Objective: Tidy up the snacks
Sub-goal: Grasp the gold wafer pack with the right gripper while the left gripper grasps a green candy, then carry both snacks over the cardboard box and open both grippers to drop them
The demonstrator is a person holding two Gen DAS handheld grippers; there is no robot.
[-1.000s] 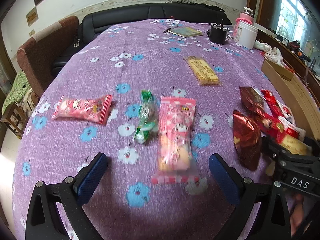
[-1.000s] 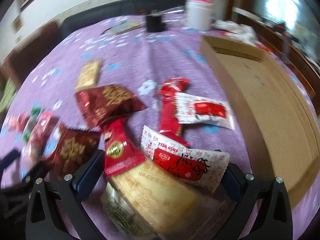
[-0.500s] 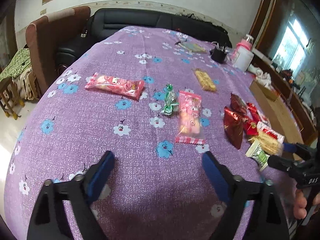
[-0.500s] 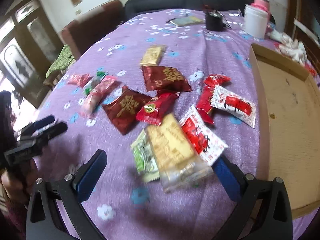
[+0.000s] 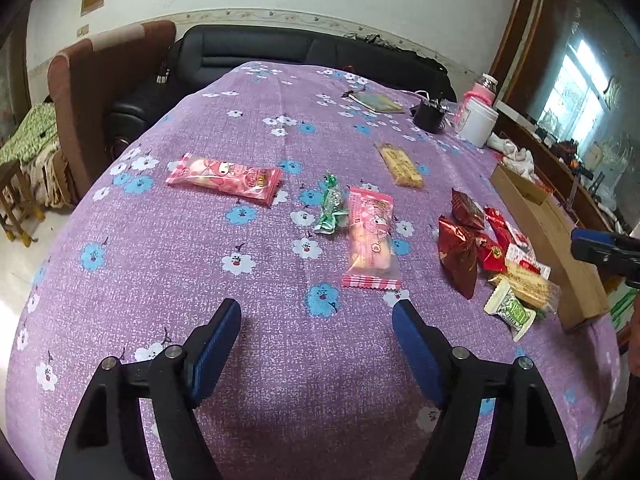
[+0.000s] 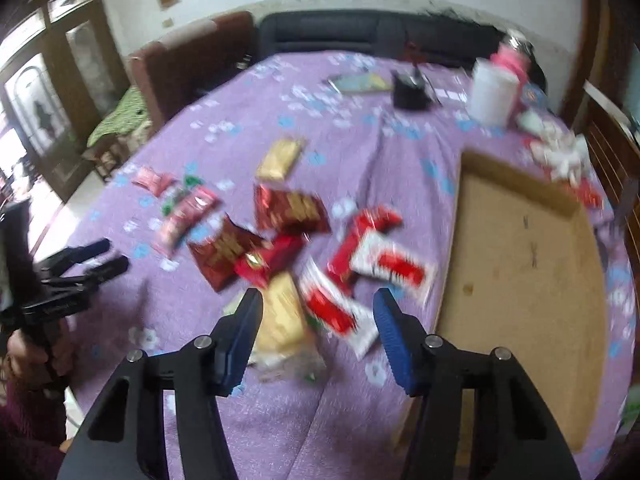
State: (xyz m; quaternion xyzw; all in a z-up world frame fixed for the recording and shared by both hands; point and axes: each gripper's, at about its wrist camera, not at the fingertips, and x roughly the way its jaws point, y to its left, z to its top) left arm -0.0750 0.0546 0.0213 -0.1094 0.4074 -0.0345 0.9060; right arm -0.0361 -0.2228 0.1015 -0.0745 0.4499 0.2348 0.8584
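Note:
Snack packets lie on a purple flowered tablecloth [image 5: 160,264]. Two pink packets [image 5: 224,178] [image 5: 370,236] and a green candy packet [image 5: 330,208] lie mid-table, with a yellow biscuit bar [image 5: 400,165] farther back. A pile of red, white and yellow packets [image 6: 320,264] lies beside a flat cardboard box [image 6: 520,264], also seen in the left wrist view [image 5: 548,236]. My left gripper [image 5: 316,324] is open and empty, held above the near cloth. My right gripper [image 6: 318,316] is open and empty above the yellow packet [image 6: 282,316]; the view is blurred.
A white jar [image 5: 476,122], a pink bottle [image 5: 480,92], a black cup [image 5: 428,114] and a booklet [image 5: 376,102] stand at the far end. A black sofa [image 5: 280,50] and a brown armchair [image 5: 100,80] lie behind. The table drops off at the left.
Both grippers have pulled back and risen, so more of the table shows. Both stay open and empty. The snacks have not moved.

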